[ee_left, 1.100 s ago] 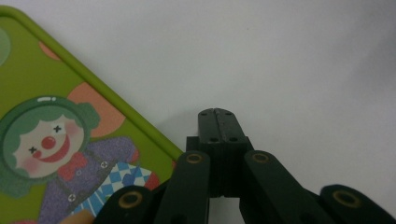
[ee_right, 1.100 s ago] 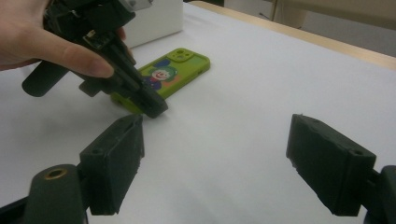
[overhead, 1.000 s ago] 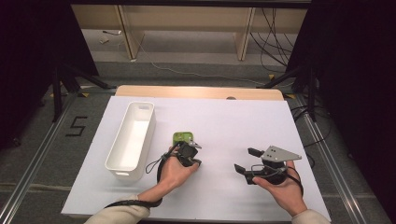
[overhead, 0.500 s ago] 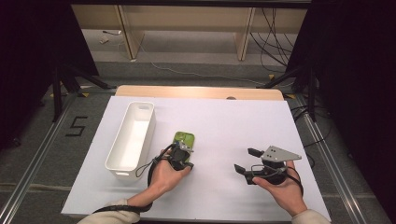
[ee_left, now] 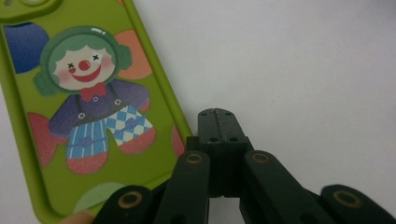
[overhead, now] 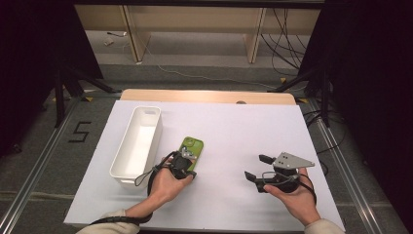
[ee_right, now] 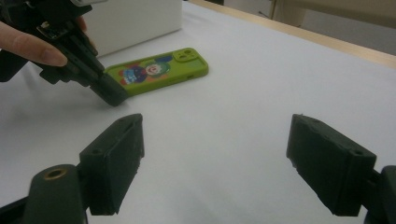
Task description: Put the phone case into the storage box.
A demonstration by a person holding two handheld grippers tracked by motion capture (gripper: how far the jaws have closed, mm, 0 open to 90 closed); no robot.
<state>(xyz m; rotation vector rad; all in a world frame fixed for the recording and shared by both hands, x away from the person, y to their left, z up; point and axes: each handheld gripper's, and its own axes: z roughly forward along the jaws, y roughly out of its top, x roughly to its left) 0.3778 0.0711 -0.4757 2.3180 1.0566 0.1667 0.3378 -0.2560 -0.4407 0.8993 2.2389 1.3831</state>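
A green phone case [overhead: 192, 147] with a clown picture [ee_left: 88, 93] lies flat on the white table, just right of the bin. My left gripper [overhead: 188, 169] is shut with nothing between its jaws. Its tip [ee_left: 215, 116] rests low on the table right beside the case's long edge, near its closest corner. I cannot tell whether it touches the case. From the right gripper view the left gripper [ee_right: 111, 95] points down at the near end of the case [ee_right: 159, 70]. My right gripper [overhead: 257, 166] is held open over bare table at the right, its jaws [ee_right: 215, 133] empty.
A long white bin [overhead: 127, 165] stands empty left of the case, its side also in the right gripper view [ee_right: 135, 18]. The white sheet [overhead: 234, 122] covers the table, with a wooden edge [overhead: 209, 95] at the back. Metal rails run along both sides.
My left gripper has slid a little to the left and toward the person along the case, uncovering more of it. The right gripper has stayed in place.
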